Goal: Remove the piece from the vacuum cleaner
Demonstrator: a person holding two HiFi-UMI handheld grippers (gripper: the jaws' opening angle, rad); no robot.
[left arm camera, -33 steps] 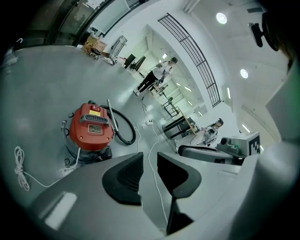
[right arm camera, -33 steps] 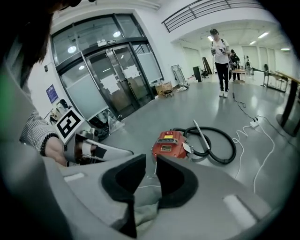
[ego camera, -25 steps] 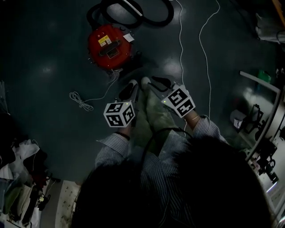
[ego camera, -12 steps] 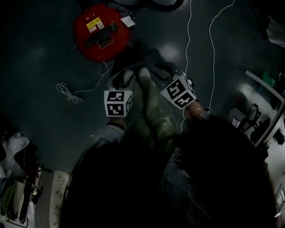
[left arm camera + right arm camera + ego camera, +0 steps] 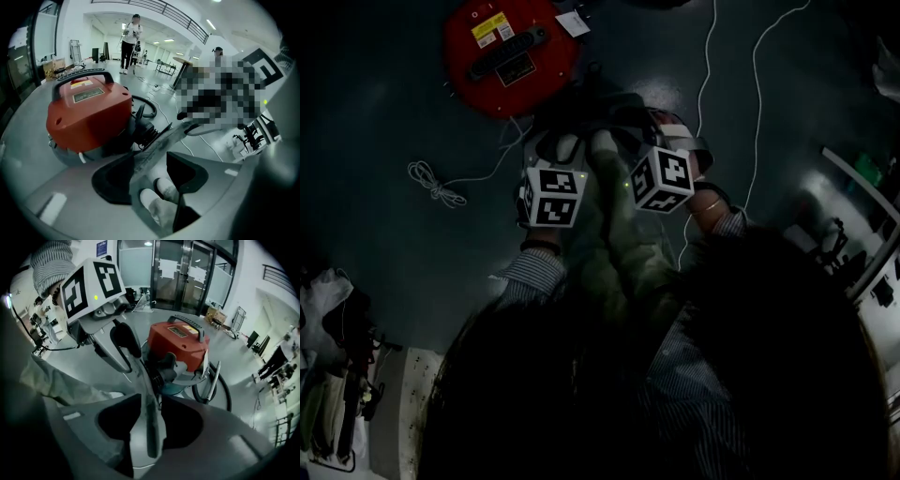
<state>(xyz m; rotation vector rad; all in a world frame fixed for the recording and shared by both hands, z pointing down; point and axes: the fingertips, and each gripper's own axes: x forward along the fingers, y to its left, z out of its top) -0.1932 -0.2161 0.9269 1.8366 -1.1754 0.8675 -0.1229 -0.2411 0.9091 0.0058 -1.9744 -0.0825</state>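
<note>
The red vacuum cleaner (image 5: 502, 47) stands on the dark floor at the top left of the head view, just beyond both grippers. In the left gripper view the vacuum cleaner (image 5: 89, 117) has a black hose connector (image 5: 145, 131) at its side. A flat grey strip-like piece (image 5: 161, 140) runs slantwise across my left gripper (image 5: 152, 176), whose jaws are opening, with a gap on the right side. The same piece (image 5: 147, 413) lies lengthwise between the opening jaws of my right gripper (image 5: 150, 420), its pads close on either side. The piece's far end is hidden.
A black hose (image 5: 220, 380) loops beside the vacuum cleaner (image 5: 178, 345). White cables (image 5: 708, 75) and a coiled cord (image 5: 431, 183) lie on the floor. The person's shoes (image 5: 159, 197) are under the grippers. Another person (image 5: 130, 42) stands far off. Benches and gear (image 5: 853, 216) line the right side.
Both grippers have moved forward to the vacuum cleaner and closer together. The vacuum cleaner now sits higher and further left in the head view. The right gripper's cube has turned.
</note>
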